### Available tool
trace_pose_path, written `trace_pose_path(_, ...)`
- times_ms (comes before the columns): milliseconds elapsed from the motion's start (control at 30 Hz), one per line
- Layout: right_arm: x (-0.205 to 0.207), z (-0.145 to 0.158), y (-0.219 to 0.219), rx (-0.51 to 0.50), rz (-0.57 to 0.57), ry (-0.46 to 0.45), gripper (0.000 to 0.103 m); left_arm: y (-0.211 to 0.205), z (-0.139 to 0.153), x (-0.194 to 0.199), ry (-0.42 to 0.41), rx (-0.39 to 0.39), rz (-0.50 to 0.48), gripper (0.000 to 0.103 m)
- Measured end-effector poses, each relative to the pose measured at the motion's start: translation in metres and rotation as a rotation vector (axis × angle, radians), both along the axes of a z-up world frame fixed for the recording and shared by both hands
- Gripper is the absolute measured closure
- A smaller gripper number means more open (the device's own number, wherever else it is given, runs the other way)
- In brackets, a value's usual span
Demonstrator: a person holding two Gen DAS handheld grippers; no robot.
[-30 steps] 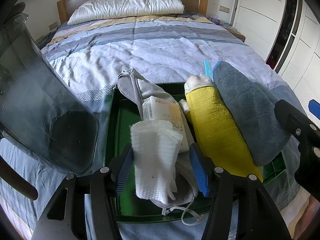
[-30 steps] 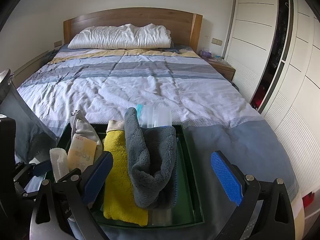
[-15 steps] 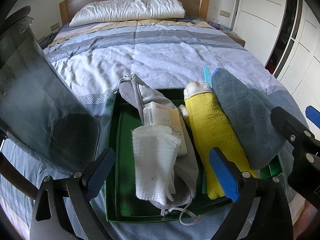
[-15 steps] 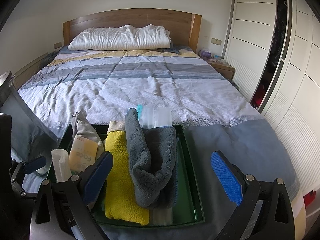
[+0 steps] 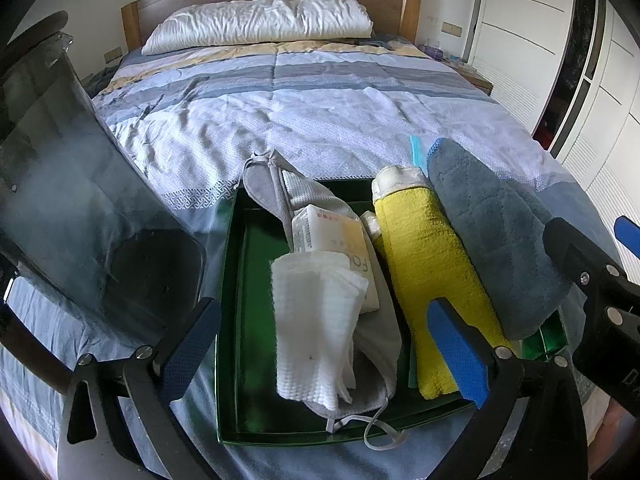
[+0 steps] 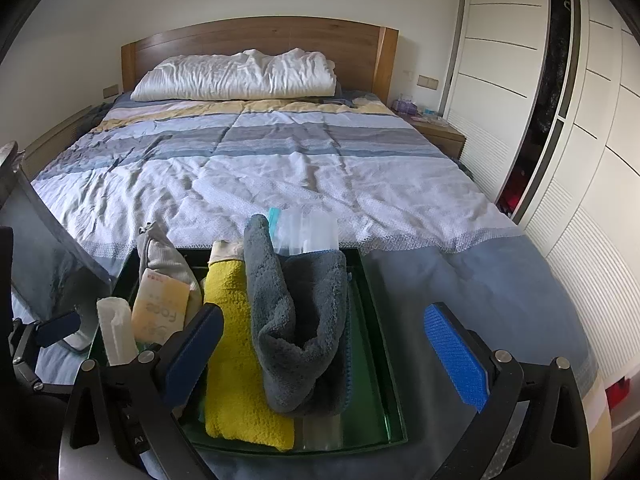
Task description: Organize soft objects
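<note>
A folded white cloth [image 5: 316, 320] lies in a green tray [image 5: 230, 320] on a bed [image 5: 320, 120], centred between the spread fingers of the left claw [image 5: 324, 344], touching neither pad; its long axis runs away from the claw. The left claw tilts steeply down, jaws just opened wide. Beside it right: grey pouch [image 5: 376, 332], yellow towel [image 5: 424, 280], grey towel [image 5: 492, 240]. The right claw [image 6: 332, 348], also angled down, stands open and seemingly empty over the towels.
</note>
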State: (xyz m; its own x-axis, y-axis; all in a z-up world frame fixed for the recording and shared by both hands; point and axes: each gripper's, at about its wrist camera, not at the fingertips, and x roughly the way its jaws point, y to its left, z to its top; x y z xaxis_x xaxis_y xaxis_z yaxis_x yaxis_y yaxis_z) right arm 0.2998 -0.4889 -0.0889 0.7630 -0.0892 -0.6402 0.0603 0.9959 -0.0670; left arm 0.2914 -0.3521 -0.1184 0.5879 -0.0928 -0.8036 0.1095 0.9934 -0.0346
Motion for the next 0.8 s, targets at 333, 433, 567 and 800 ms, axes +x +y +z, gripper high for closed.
trace_pose_path(333, -0.002, 0.000, 0.001, -0.009, -0.007, -0.013, 0.000, 0.000, 0.001, -0.002, -0.007, 0.002, 0.004, 0.002)
trace_pose_path(433, -0.004, 0.001, -0.001, -0.005, -0.014, -0.022, 0.000, 0.000, 0.002, -0.003, -0.007, -0.001, 0.005, 0.002)
trace_pose_path(567, -0.007, 0.002, -0.004, -0.002, -0.032, -0.030, 0.000, 0.001, 0.003, -0.004, -0.009, -0.003, 0.003, 0.002)
trace_pose_path(800, -0.015, 0.007, -0.005, -0.008, -0.051, -0.036, 0.000, 0.001, 0.008, -0.009, -0.016, -0.011, -0.002, 0.002)
